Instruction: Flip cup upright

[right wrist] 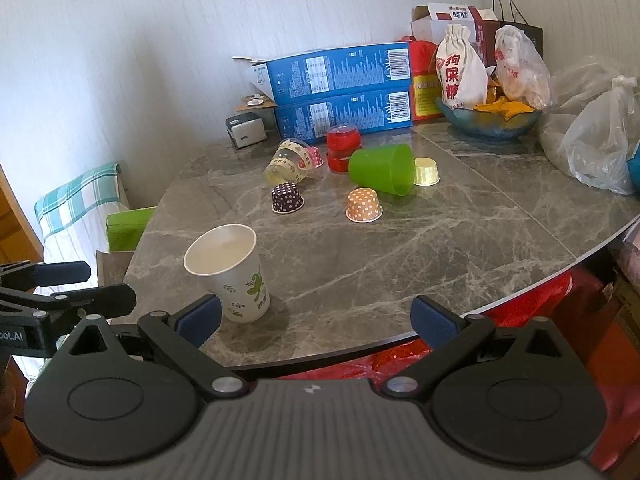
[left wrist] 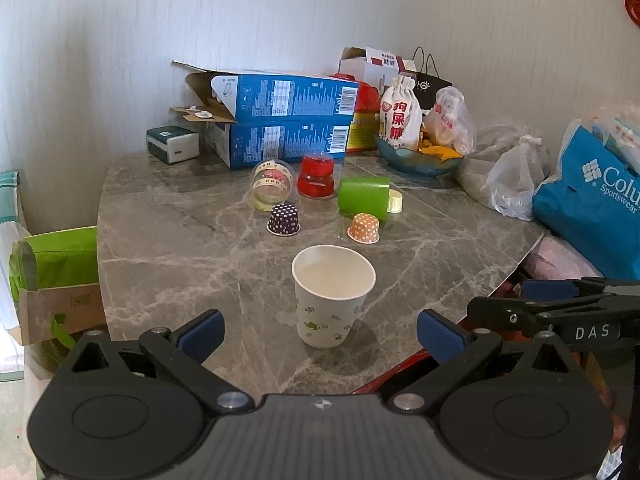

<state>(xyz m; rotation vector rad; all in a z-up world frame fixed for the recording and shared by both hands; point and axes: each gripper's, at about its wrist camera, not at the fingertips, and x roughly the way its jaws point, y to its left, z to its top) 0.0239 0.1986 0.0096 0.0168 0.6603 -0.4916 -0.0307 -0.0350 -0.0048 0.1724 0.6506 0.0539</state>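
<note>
A white paper cup [left wrist: 330, 296] with green leaf prints stands upright, mouth up, near the front edge of the grey marble table [left wrist: 180, 240]. My left gripper [left wrist: 320, 334] is open and empty, just short of the cup, one finger on each side. In the right wrist view the same cup [right wrist: 230, 272] stands at front left. My right gripper [right wrist: 316, 318] is open and empty at the table's front edge, to the right of the cup. A green cup [left wrist: 364, 198] lies on its side farther back; it also shows in the right wrist view [right wrist: 382, 172].
Small dotted paper cups, one purple [left wrist: 284, 220] and one orange [left wrist: 364, 228], sit upside down mid-table. A clear cup [left wrist: 270, 184] lies on its side beside a red jar [left wrist: 316, 176]. Blue boxes [left wrist: 280, 120], a bowl [left wrist: 420, 160] and bags [left wrist: 588, 200] crowd the back and right.
</note>
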